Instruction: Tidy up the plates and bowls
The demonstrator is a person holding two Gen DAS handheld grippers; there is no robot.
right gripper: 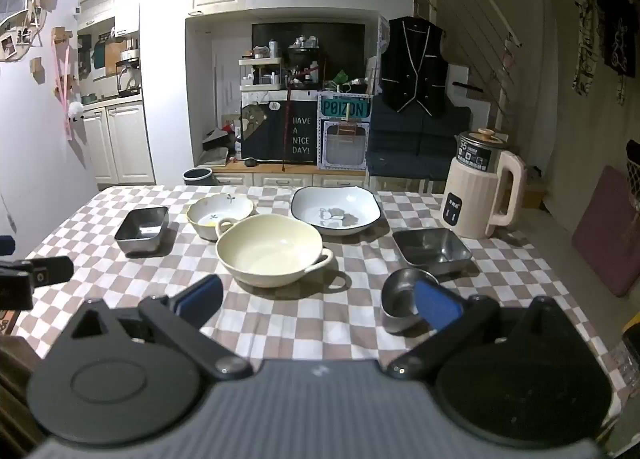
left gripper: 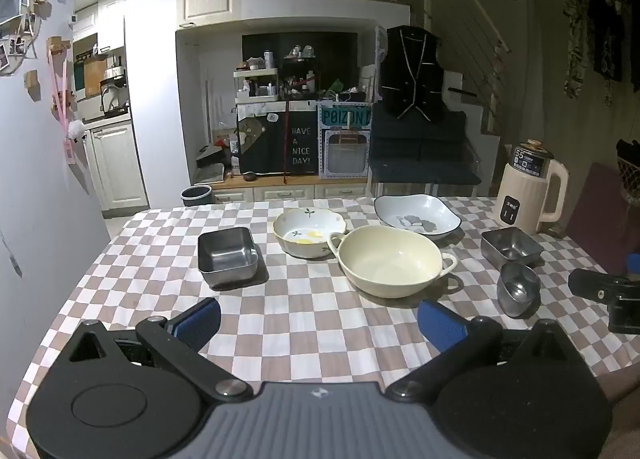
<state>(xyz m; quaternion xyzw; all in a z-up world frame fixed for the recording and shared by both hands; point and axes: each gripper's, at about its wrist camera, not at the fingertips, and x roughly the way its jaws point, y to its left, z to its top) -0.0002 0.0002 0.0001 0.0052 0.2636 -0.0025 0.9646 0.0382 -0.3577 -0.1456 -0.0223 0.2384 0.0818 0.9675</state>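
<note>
On the checkered table [left gripper: 304,323] [right gripper: 320,323] stand a cream two-handled bowl [left gripper: 390,259] [right gripper: 270,249], a small flower-patterned bowl [left gripper: 308,231] [right gripper: 218,213] behind it, and a white dark-rimmed plate [left gripper: 416,213] [right gripper: 335,208]. Two square steel dishes sit at the left [left gripper: 227,255] [right gripper: 142,228] and right [left gripper: 511,245] [right gripper: 432,246]. A small round steel cup [left gripper: 518,289] [right gripper: 400,295] lies near the front right. My left gripper [left gripper: 320,321] is open above bare cloth. My right gripper [right gripper: 320,301] is open, its right pad overlapping the steel cup in view.
A beige electric kettle [left gripper: 532,189] [right gripper: 482,193] stands at the table's back right. The right gripper's black body [left gripper: 608,295] shows at the right edge of the left wrist view; the left gripper's body [right gripper: 32,275] shows at the left edge of the right wrist view. Kitchen cabinets lie beyond.
</note>
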